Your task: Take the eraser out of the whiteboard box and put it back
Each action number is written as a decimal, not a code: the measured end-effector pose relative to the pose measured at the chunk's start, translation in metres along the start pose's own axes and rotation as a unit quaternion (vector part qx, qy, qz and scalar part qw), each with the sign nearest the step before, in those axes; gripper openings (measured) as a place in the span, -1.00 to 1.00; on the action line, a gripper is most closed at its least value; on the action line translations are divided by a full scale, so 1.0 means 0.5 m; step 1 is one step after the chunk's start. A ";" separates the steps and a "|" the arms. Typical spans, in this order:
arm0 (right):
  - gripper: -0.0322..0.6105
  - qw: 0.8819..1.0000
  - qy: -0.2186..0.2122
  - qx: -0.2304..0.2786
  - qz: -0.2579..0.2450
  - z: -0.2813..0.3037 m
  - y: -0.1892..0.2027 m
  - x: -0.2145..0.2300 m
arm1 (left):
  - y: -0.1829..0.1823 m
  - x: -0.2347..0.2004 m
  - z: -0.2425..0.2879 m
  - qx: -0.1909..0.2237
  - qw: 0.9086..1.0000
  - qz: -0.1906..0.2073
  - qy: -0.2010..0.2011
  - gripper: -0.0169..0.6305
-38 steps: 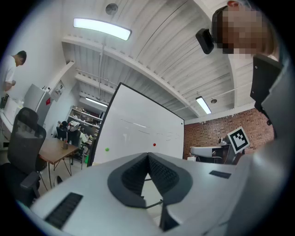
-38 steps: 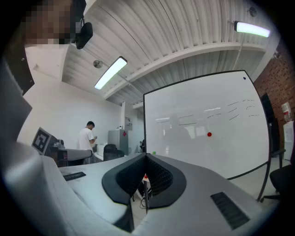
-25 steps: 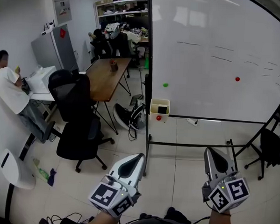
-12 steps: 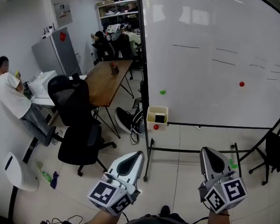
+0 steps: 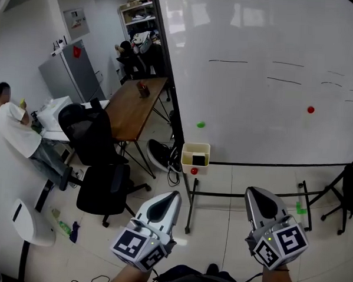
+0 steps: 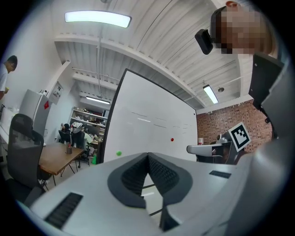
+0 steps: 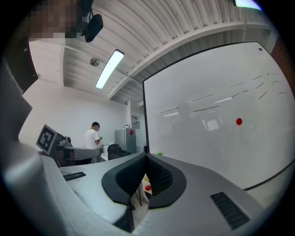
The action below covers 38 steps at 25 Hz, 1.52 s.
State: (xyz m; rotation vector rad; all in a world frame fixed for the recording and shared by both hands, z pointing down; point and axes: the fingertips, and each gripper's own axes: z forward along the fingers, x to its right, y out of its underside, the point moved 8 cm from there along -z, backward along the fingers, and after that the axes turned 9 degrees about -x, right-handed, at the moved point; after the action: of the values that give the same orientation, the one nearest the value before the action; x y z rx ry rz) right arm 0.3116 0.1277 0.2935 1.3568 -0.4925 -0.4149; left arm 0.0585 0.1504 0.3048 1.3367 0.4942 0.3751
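Left grey tool (image 5: 172,195) and right grey tool (image 5: 254,191) are closed, empty. The black eraser (image 5: 198,160) sits in the cream whiteboard box (image 5: 189,151); nothing seems done yet.

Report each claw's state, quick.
Left claw: closed, holding nothing.
Right claw: closed, holding nothing.

Cream box (image 5: 187,166) — black eraser (image 5: 199,160)
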 end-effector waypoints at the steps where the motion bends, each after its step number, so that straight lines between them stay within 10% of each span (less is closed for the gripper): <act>1: -0.85 1.000 0.001 -0.002 0.001 0.019 0.001 0.005 | -0.001 -0.014 0.012 -0.001 1.000 0.000 0.002 -0.86; 22: -0.85 0.994 0.107 -0.013 0.011 0.437 -0.026 -0.167 | -0.013 -0.526 0.050 -0.007 0.997 -0.022 0.073 -0.86; 38: -0.85 0.998 0.069 -0.011 -0.002 0.579 -0.057 -0.093 | -0.052 -0.597 0.191 -0.011 0.998 -0.013 0.055 -0.86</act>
State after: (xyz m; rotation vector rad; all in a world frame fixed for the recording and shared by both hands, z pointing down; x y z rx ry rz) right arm 0.1113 -0.0881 0.3013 1.3544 -0.3696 -0.3269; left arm -0.1412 -0.0912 0.3318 1.2914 0.5971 0.4337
